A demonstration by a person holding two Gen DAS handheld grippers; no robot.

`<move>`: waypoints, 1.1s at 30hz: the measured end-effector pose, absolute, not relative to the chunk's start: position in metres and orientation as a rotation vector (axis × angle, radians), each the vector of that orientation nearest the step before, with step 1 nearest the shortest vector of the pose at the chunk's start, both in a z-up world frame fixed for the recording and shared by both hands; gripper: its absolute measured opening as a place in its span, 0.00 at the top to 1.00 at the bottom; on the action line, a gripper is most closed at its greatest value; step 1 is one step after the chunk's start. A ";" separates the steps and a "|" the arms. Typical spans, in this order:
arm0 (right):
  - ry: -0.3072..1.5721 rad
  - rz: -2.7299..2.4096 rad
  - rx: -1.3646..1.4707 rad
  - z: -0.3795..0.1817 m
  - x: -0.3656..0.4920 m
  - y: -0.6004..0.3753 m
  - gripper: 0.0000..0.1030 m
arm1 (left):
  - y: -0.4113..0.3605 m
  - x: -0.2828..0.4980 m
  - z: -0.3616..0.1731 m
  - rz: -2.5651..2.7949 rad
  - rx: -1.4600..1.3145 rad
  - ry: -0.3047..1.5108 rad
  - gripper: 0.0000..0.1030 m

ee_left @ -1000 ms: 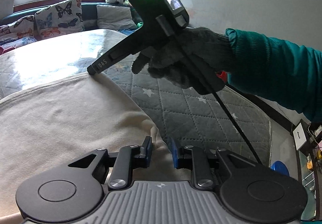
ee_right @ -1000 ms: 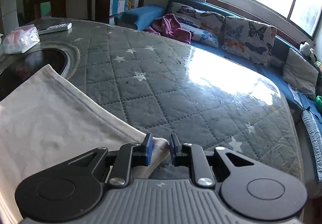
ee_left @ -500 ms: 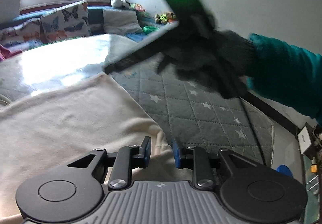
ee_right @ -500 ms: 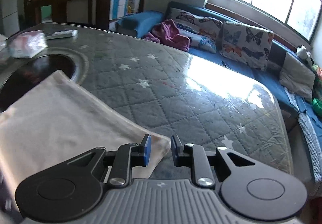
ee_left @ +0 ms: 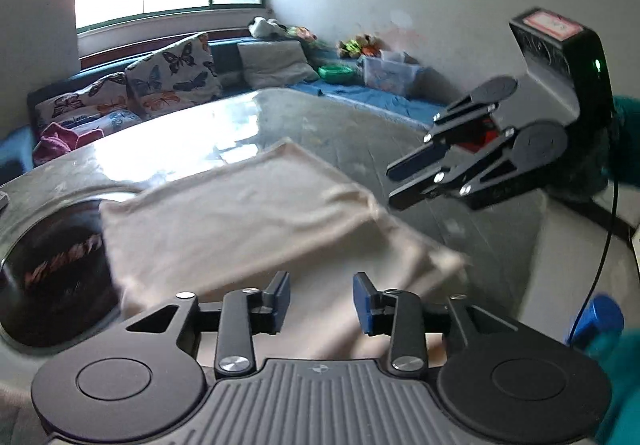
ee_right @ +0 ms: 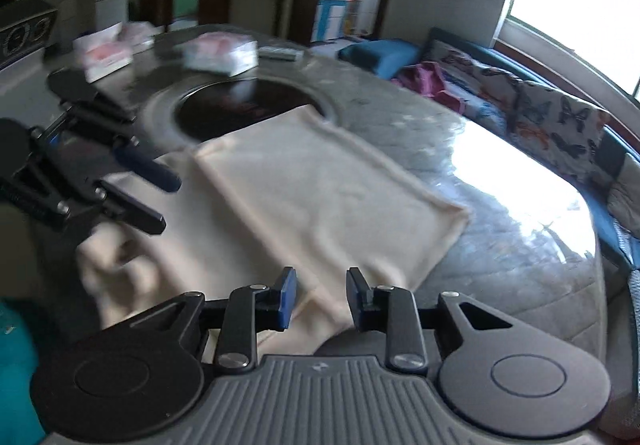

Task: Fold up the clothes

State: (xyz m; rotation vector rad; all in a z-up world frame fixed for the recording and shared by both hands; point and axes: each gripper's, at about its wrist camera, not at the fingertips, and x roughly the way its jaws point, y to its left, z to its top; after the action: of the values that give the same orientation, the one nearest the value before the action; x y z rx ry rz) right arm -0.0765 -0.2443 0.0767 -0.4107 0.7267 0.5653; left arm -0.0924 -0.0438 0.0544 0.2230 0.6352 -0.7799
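A cream cloth (ee_left: 248,217) lies folded on the quilted grey table cover; it also shows in the right wrist view (ee_right: 320,205), with one layer doubled over another. My left gripper (ee_left: 322,303) is open and empty, raised above the cloth's near edge. It shows in the right wrist view (ee_right: 168,205) at the left, jaws apart. My right gripper (ee_right: 318,297) is open and empty above the cloth's near right part. It shows in the left wrist view (ee_left: 394,185) at the right, clear of the cloth.
A dark round inset (ee_right: 248,109) lies in the table past the cloth. Tissue packs (ee_right: 220,51) and a remote (ee_right: 280,53) sit at the far side. A blue couch with butterfly cushions (ee_left: 172,73) runs beyond the table.
Both grippers have let go of the cloth, opened and pulled up and back. The cloth now lies doubled over on the table.
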 end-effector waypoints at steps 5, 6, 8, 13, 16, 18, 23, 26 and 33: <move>0.755 0.625 -0.454 0.073 -0.116 -0.229 0.74 | -0.029 -0.129 0.047 -0.812 0.290 0.640 0.61; 0.759 0.636 -0.463 0.072 -0.121 -0.227 0.74 | -0.025 -0.132 0.045 -0.812 0.303 0.640 0.61; 0.762 0.663 -0.487 0.068 -0.132 -0.223 0.74 | -0.019 -0.138 0.042 -0.810 0.331 0.640 0.61; 0.791 0.719 -0.514 0.057 -0.150 -0.213 0.74 | -0.017 -0.144 0.028 -0.788 0.405 0.632 0.61; 0.804 0.735 -0.523 0.049 -0.154 -0.209 0.74 | -0.016 -0.142 0.019 -0.768 0.430 0.622 0.61; 0.798 0.739 -0.538 0.046 -0.156 -0.205 0.73 | -0.019 -0.142 0.015 -0.769 0.451 0.605 0.61; 0.799 0.749 -0.542 0.041 -0.158 -0.201 0.73 | -0.023 -0.145 0.007 -0.784 0.481 0.558 0.66; 0.791 0.750 -0.549 0.038 -0.159 -0.198 0.72 | -0.025 -0.145 0.005 -0.779 0.487 0.533 0.81; 0.748 0.742 -0.560 0.040 -0.159 -0.197 0.68 | -0.014 -0.124 0.021 -0.746 0.337 0.542 0.91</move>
State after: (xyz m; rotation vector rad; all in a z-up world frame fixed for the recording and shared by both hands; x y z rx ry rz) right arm -0.1590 -0.1965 0.0398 -0.5598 0.7476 0.7421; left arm -0.1239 -0.0139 0.0215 0.3374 0.5416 -0.7455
